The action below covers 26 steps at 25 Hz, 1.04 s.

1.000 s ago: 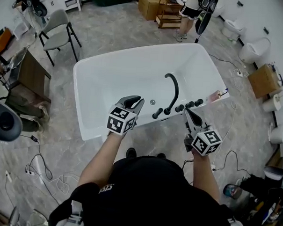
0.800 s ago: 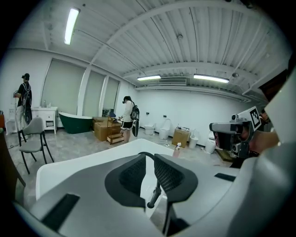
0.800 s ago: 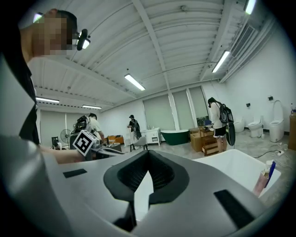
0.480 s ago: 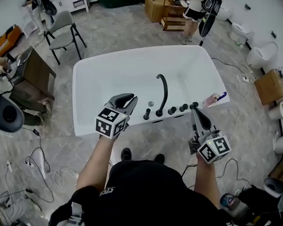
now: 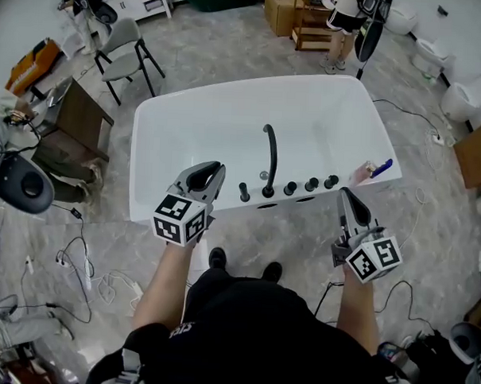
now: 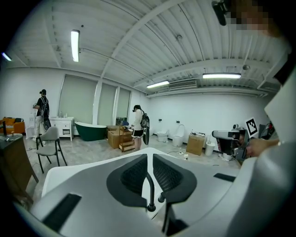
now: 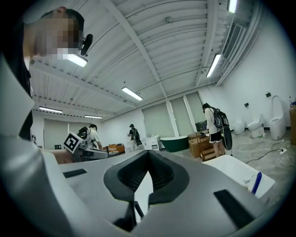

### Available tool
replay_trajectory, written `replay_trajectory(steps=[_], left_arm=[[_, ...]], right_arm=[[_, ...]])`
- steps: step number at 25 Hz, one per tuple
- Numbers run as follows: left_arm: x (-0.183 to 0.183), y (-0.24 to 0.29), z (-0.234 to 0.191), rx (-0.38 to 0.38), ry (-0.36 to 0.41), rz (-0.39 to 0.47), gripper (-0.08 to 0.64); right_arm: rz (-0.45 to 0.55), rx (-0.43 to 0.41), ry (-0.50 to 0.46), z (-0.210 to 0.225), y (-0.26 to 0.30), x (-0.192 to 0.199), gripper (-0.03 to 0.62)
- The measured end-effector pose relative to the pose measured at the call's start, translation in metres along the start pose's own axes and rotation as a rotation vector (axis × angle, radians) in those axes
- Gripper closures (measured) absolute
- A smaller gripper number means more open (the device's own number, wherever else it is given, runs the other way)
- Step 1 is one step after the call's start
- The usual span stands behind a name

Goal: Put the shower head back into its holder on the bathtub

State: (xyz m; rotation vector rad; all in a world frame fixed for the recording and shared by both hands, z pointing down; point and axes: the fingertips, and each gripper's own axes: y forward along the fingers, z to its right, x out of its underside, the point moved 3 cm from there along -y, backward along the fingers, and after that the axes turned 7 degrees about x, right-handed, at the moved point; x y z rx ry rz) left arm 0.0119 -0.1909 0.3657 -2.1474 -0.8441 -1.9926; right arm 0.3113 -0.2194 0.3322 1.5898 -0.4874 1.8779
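The white bathtub (image 5: pixel 229 90) fills the middle of the head view. On its near rim stand a tall curved black spout (image 5: pixel 267 156) and a row of black fittings (image 5: pixel 300 186); a black upright piece (image 5: pixel 244 193) ends the row on the left. I cannot tell which piece is the shower head. My left gripper (image 5: pixel 212 168) hovers at the near rim, left of the fittings. Its jaws are closing to a narrow gap with nothing in them, and the spout (image 6: pixel 149 185) shows through the gap. My right gripper (image 5: pixel 345 192) is shut and empty, just off the rim to the right.
Pink and blue items (image 5: pixel 374 168) lie on the tub's right corner. A grey chair (image 5: pixel 127 51) and a brown cabinet (image 5: pixel 72 132) stand to the left, with cables (image 5: pixel 86 276) on the floor. A person (image 5: pixel 343 25) stands beyond the tub by cardboard boxes (image 5: pixel 280 6).
Both grippers have drawn back from the fittings. The right one has swung out to the right, off the rim; the left one has shifted slightly left. Nothing is held.
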Motion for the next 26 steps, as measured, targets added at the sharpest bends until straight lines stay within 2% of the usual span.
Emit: replay_trajectory(steps=[5, 11, 20, 26], left_arm=[[-0.001, 0.009, -0.006, 0.002, 0.019, -0.013, 0.518], [-0.010, 0.011, -0.024, 0.021, 0.041, -0.001, 0.522], [-0.008, 0.001, -0.043, 0.053, 0.043, 0.008, 0.522], [-0.004, -0.004, -0.059, 0.066, 0.034, 0.011, 0.522]], right_arm=[[-0.012, 0.007, -0.027, 0.004, 0.021, 0.002, 0.581], [0.007, -0.015, -0.060, -0.023, 0.045, -0.004, 0.581], [-0.011, 0.003, -0.043, -0.053, 0.059, 0.004, 0.581], [0.000, -0.014, -0.037, -0.070, 0.070, 0.004, 0.581]])
